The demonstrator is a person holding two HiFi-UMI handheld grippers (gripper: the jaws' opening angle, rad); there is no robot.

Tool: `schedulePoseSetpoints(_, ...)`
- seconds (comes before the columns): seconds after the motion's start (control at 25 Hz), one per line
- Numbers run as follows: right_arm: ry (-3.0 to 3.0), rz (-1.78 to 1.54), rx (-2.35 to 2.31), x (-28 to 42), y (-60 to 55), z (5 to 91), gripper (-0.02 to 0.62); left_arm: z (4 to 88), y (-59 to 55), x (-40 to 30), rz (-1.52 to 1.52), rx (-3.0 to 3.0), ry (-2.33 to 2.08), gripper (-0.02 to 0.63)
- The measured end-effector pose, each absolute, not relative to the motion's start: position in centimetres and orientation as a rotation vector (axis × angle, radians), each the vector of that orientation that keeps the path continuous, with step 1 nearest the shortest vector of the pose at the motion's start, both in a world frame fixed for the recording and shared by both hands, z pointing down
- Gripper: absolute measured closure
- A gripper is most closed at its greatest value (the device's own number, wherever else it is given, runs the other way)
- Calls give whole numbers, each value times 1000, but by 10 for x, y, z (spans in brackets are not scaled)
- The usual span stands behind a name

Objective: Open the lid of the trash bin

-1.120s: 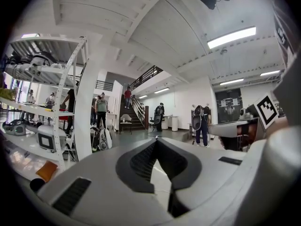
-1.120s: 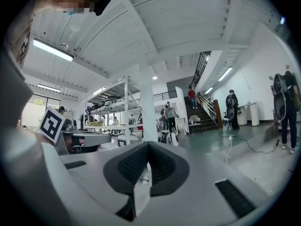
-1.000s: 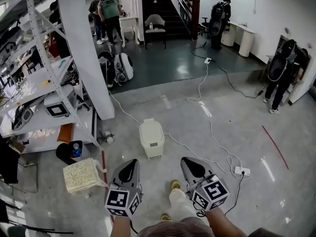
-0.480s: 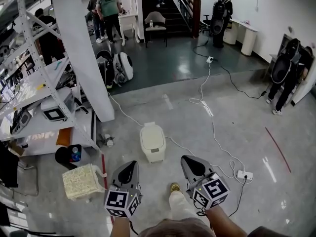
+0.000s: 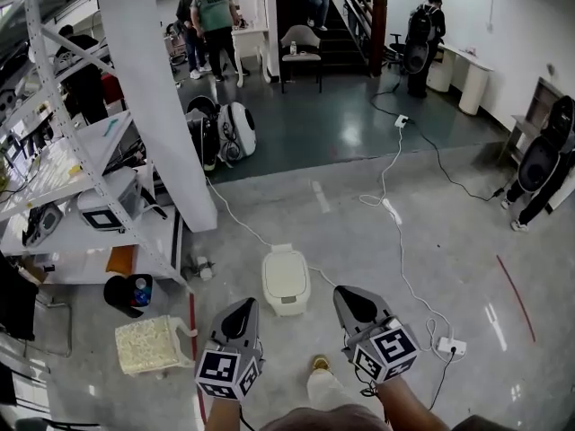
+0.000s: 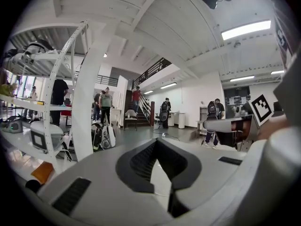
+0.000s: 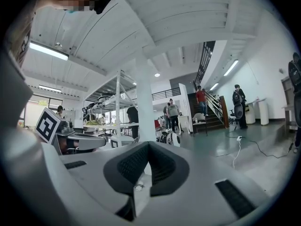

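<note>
The white trash bin (image 5: 286, 281) stands on the grey floor with its lid down, just ahead of both grippers in the head view. My left gripper (image 5: 241, 311) points at the floor a little left of and nearer than the bin. My right gripper (image 5: 347, 297) points to the bin's right. Neither touches it. Both hold nothing and their jaws meet at the tips. The left gripper (image 6: 156, 142) and right gripper (image 7: 148, 145) views look out across the hall over the shut jaws, and the bin does not show in them.
A white column (image 5: 162, 106) and metal shelving (image 5: 72, 178) stand to the left. A pale woven box (image 5: 148, 344) and a black bucket (image 5: 126, 293) sit at lower left. White cables (image 5: 395, 241) and a power strip (image 5: 449, 347) lie to the right. People stand far back.
The head view has moved forward, so the bin now lies closer to both grippers. The grippers keep the same pose and stay shut.
</note>
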State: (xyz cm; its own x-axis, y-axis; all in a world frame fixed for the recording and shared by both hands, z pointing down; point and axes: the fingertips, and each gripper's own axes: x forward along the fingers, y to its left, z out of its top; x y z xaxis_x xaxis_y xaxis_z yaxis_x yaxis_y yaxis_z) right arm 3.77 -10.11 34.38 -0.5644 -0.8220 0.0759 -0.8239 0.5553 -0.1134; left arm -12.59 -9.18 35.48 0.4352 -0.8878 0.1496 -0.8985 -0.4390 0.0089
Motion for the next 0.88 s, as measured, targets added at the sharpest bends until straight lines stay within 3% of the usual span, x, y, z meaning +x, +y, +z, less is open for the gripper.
schedulePoseSetpoints(0.52,-2762,234,1446,87,-240,343,563,334,-239,-90,141,2573,-1702,618)
schedulePoseSetpoints(0.88,-2814,175,1382,51,-303,325,563,321,-292,-117,122,2557,-1756,618)
